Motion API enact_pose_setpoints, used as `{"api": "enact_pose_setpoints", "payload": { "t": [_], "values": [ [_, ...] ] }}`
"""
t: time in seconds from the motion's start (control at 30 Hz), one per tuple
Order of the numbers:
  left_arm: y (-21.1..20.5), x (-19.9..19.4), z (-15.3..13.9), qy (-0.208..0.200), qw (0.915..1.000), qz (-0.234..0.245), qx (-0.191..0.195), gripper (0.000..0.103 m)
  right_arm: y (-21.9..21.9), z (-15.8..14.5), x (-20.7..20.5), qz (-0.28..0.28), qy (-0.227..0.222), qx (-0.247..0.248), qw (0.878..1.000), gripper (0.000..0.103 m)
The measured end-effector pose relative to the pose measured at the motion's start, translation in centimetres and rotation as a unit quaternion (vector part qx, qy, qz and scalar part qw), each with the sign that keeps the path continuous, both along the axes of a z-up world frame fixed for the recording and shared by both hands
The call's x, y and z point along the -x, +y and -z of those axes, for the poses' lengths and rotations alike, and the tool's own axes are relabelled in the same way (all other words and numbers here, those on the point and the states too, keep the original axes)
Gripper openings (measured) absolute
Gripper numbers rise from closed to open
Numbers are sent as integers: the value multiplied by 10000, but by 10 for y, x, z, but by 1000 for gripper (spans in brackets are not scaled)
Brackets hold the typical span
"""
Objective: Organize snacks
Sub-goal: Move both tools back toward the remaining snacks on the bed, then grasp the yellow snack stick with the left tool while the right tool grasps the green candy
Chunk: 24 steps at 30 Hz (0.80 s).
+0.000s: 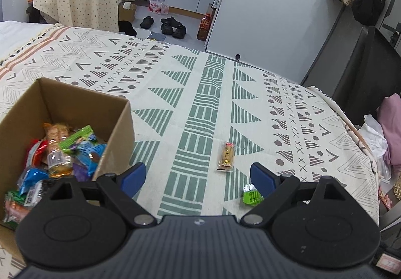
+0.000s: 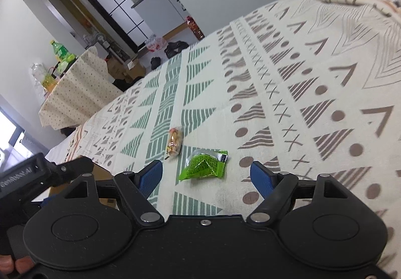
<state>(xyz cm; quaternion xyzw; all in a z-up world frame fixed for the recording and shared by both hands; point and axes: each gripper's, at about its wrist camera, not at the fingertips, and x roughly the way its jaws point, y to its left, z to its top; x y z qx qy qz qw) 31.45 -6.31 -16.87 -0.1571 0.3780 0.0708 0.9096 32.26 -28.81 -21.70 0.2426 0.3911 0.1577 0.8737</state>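
Bare patterned bedspread (image 1: 200, 108) is seen right of the cardboard box (image 1: 120, 128), out to the bed's far edge. Two snacks are left there: a peanut packet (image 1: 226, 157) and, nearer, a green packet (image 2: 204, 166). Both left tongs (image 1: 198, 177) and right tongs (image 2: 206, 176) are held apart, empty.

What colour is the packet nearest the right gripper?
Bright green packet, with a small dark patch at one end; clearest in the right wrist view.
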Motion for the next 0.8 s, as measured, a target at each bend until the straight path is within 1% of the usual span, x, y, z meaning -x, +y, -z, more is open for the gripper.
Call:
{"api": "enact_pose_setpoints", "payload": {
  "t": [0.1, 0.13, 0.2, 0.27, 0.33, 0.4, 0.43, 0.5, 0.7, 0.77, 0.8],
  "values": [
    [-3, -8, 8, 47, 10000, -2, -44, 89, 5, 8, -10, -85, 13, -13, 10000, 76],
    [-4, -13, 11, 121, 9999, -9, -13, 88, 6, 11, -14, -106, 28, -37, 9999, 76],
    [-4, -21, 18, 238, 9997, -10, 58, 87, 9, 18, -22, -125, 82, -62, 9999, 75],
    [-6, -28, 23, 251, 9997, -7, 27, 87, 14, 23, -29, -172, 51, -28, 9998, 73],
    [-10, -35, 29, 282, 9996, 92, -44, 87, 18, 30, -36, -230, 105, 60, 9997, 67],
    [-12, -40, 35, 325, 9993, 158, -66, 86, 21, 35, -41, -235, 188, 223, 9993, 53],
    [-13, -43, 38, 349, 9992, 172, -62, 85, 20, 35, -42, -204, 156, 299, 9992, 50],
    [-14, -46, 42, 370, 9991, 182, -68, 85, 16, 38, -44, -125, 157, 235, 9995, 38],
    [-24, -66, 49, 271, 9991, 293, -167, 80, 7, 40, -54, -12, 130, 57, 9999, 31],
    [-28, -73, 53, 288, 9988, 340, -178, 73, 4, 40, -56, 85, 114, 54, 9999, 30],
    [-31, -76, 55, 309, 9987, 377, -172, 71, 2, 39, -58, 132, 113, 65, 9998, 29]
  ]
}}
